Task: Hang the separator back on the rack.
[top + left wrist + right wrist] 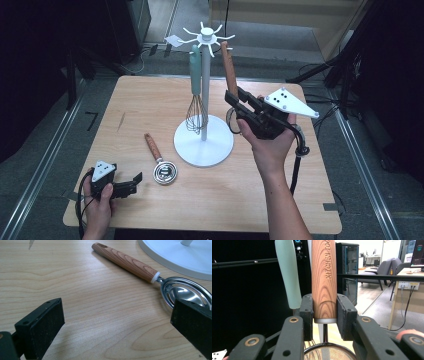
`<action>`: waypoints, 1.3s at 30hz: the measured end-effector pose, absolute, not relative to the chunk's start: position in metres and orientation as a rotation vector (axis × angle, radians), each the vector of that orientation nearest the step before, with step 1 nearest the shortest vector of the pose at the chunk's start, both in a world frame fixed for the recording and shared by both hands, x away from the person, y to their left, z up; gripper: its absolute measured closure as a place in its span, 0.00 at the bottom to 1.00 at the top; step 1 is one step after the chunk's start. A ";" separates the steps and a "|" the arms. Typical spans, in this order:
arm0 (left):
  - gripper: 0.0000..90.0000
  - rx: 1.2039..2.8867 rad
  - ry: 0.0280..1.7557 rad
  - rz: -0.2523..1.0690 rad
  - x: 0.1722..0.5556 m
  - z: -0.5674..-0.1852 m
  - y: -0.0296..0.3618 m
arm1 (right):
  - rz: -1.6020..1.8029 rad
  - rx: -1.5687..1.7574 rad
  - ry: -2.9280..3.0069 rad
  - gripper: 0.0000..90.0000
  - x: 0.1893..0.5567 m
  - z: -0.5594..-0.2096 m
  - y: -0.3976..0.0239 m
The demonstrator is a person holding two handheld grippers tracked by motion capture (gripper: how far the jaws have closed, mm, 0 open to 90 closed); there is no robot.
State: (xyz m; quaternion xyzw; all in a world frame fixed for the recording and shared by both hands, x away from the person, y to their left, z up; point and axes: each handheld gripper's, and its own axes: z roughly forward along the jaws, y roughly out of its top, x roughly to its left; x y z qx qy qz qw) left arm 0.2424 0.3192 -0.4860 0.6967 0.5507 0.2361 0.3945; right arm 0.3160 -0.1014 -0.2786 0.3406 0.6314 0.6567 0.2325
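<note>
The wood-handled utensil (324, 280) has a brown grained handle stamped with the words KITCHEN TOOL, a pale collar at its lower end and a thin metal neck running down to a round wire head. It stands upright above the table (150, 100), just beside the white hanging rack (205, 90), where a mint-handled whisk (196, 95) hangs. The right gripper (324, 312) has its jaws closed partway, pads pressing both sides of the handle's lower end. The left gripper (127, 186) rests near the table's front left edge, jaws spread wide with nothing between them, close to a wood-handled strainer spoon (150, 277) lying flat
</note>
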 end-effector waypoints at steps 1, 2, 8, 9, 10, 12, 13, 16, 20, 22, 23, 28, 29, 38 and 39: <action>0.00 1.768 1.396 0.599 0.242 -0.486 0.319 | 1.806 0.933 1.733 0.79 0.317 -0.280 -0.101; 0.00 1.767 1.396 0.599 0.242 -0.486 0.319 | 1.814 0.942 1.736 0.79 0.317 -0.280 -0.101; 0.00 1.765 1.396 0.597 0.243 -0.486 0.319 | 1.779 0.933 1.756 0.79 0.321 -0.284 -0.099; 0.00 1.767 1.394 0.599 0.243 -0.486 0.319 | 1.779 0.931 1.756 0.79 0.321 -0.284 -0.099; 0.00 1.766 1.397 0.599 0.242 -0.486 0.319 | 1.780 0.930 1.758 0.79 0.321 -0.283 -0.099; 0.00 1.765 1.396 0.600 0.242 -0.486 0.319 | 1.781 0.931 1.757 0.79 0.320 -0.284 -0.099; 0.00 1.765 1.396 0.600 0.242 -0.486 0.319 | 1.782 0.929 1.756 0.78 0.321 -0.284 -0.099; 0.00 1.766 1.396 0.598 0.242 -0.486 0.319 | 1.777 0.920 1.756 0.76 0.321 -0.283 -0.100; 0.00 1.766 1.395 0.599 0.243 -0.486 0.319 | 1.757 0.924 1.746 0.74 0.320 -0.280 -0.098; 0.00 1.767 1.397 0.600 0.242 -0.486 0.319 | 1.746 0.920 1.729 0.74 0.320 -0.277 -0.098; 0.00 1.767 1.397 0.601 0.242 -0.486 0.319 | 1.738 0.914 1.721 0.75 0.321 -0.276 -0.099; 0.00 1.770 1.398 0.600 0.243 -0.486 0.319 | 1.742 0.907 1.696 0.91 0.324 -0.267 -0.100; 0.00 1.769 1.397 0.599 0.243 -0.486 0.319 | 1.741 0.909 1.695 0.96 0.324 -0.265 -0.099; 0.00 1.768 1.397 0.600 0.243 -0.486 0.319 | 1.713 0.917 1.620 1.00 0.334 -0.245 -0.099; 0.00 1.769 1.396 0.599 0.243 -0.486 0.319 | 1.710 0.920 1.603 1.00 0.335 -0.242 -0.100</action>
